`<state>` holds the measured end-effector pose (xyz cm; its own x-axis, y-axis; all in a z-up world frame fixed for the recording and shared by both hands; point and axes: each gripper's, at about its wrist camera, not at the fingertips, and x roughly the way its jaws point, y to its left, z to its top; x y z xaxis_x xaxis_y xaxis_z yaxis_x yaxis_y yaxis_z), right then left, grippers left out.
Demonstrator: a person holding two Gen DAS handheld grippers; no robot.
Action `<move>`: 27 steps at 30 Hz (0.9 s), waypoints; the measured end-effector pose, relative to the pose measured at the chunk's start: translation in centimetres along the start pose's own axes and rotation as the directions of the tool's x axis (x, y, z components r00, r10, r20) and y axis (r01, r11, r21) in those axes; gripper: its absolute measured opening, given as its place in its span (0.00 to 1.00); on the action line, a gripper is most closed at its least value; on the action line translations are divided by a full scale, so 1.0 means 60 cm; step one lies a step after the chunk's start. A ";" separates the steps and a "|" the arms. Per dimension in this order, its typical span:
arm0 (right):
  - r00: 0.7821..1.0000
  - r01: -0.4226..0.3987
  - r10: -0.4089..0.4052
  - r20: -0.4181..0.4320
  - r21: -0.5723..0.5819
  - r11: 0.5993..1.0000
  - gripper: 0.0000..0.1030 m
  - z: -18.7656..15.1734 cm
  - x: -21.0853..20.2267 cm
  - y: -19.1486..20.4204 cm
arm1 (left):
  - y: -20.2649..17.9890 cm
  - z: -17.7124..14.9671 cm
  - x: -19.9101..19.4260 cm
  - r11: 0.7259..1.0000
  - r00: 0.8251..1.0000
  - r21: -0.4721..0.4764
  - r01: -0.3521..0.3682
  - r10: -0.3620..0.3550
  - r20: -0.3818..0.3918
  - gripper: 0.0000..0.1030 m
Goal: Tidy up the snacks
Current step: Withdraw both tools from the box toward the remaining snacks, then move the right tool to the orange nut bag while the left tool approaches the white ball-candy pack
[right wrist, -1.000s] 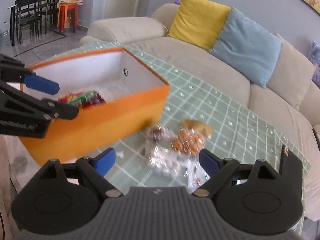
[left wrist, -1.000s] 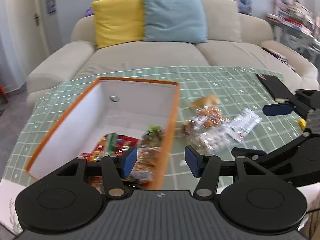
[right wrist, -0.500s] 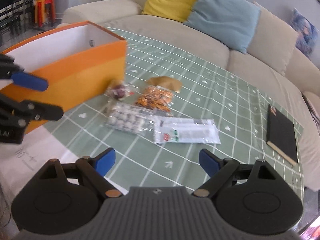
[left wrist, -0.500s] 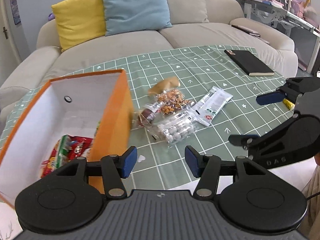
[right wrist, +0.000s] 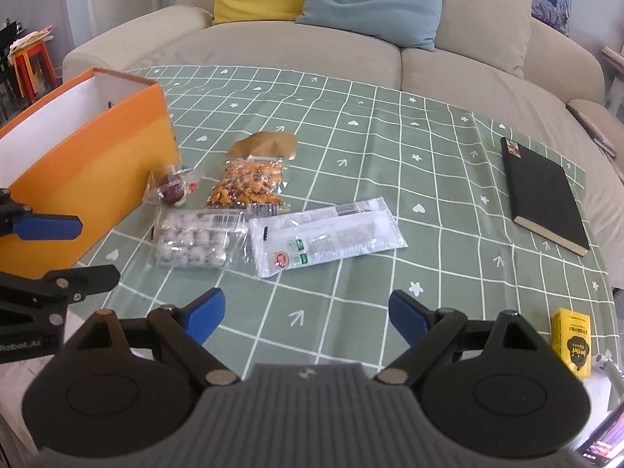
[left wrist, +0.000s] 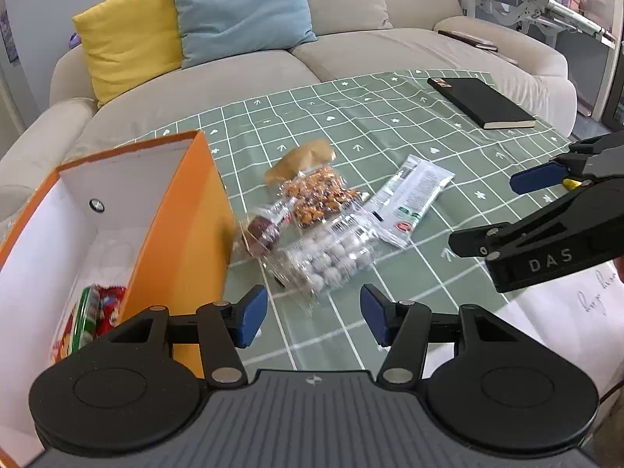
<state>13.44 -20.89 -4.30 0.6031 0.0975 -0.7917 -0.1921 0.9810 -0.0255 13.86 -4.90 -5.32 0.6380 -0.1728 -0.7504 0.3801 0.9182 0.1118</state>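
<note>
Both tools are angled steeply down toward the counter (right wrist: 390, 148), which is covered in a green checked cloth. Left hand-held gripper (left wrist: 314, 321): jaws spread, blue pads apart, nothing between them; it hovers over bare cloth just in front of the packet of white balls (left wrist: 331, 253), with the orange box (left wrist: 183, 234) close at its left side. Right hand-held gripper (right wrist: 308, 314): jaws spread wider, also empty, poised over the cloth short of the white wrapper (right wrist: 323, 236). In the left wrist view the right tool comes in from the right edge, one blue pad raised above the cloth. In the right wrist view the left tool comes in from the left edge, in front of the box wall. The loose snacks lie in a cluster beside the box: a small clear packet with something dark red (right wrist: 171, 189) nearest the box, a bag of orange mix (right wrist: 247, 187) with a brown top, the ball packet and the long white wrapper touching or overlapping. Inside the box, a red and green packet (left wrist: 93, 312) lies on the floor. Black notebook (right wrist: 546, 199) well apart to the right; small yellow carton (right wrist: 570, 337) at the near right edge. A sofa (left wrist: 351, 50) with yellow and blue cushions stands behind.
</note>
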 end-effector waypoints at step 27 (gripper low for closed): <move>0.985 -0.165 0.171 0.031 -0.133 0.977 0.85 0.095 0.133 -0.002 | -0.006 0.081 0.161 0.935 0.985 0.335 -0.119 0.154 -0.079 0.53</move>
<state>22.72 -19.25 -7.13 0.5850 0.2688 -0.7652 -0.3903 0.9203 0.0249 23.12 -8.61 -9.43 0.6338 -0.0007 -0.7735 0.5034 0.7596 0.4118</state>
